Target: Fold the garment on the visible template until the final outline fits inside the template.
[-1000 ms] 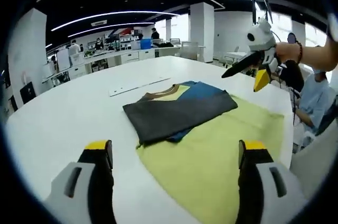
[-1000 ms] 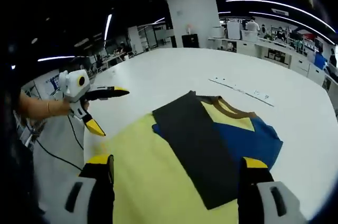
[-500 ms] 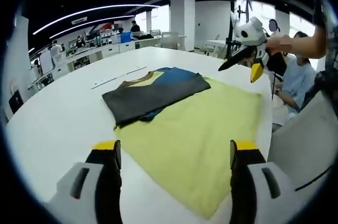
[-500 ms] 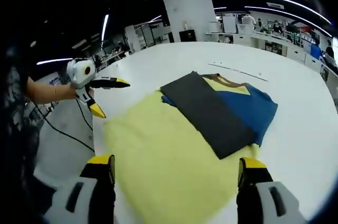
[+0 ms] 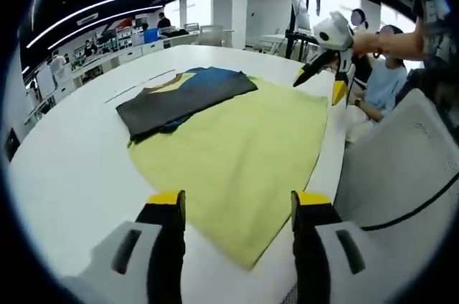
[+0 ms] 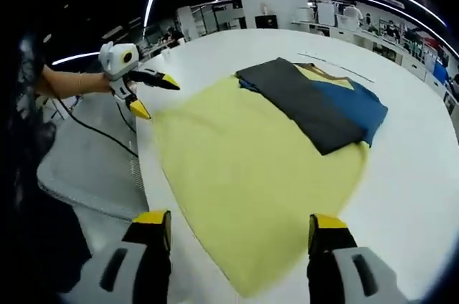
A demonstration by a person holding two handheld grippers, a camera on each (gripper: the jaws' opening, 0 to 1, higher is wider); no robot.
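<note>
A folded garment (image 5: 183, 96), dark grey on top with blue and yellow parts under it, lies across the far end of a flat yellow-green sheet (image 5: 237, 143) on the white table. In the right gripper view the garment (image 6: 315, 100) sits at the upper right of the sheet (image 6: 251, 168). My left gripper (image 5: 238, 203) hovers open over the sheet's near edge, holding nothing. My right gripper (image 6: 239, 221) is open too, above the sheet's near corner. Each gripper appears in the other's view, held in a hand, jaws apart: right gripper (image 5: 317, 87), left gripper (image 6: 158, 97).
The white table (image 5: 64, 168) has a thin white strip (image 5: 140, 89) beyond the garment. A grey mesh chair (image 5: 401, 168) stands at the table edge, also the chair (image 6: 86, 168) with a cable. A person (image 5: 380, 82) sits behind. Desks fill the background.
Both views have pulled back from the garment, so more of the yellow-green sheet and the chair shows. The garment lies as before. Both grippers stay open.
</note>
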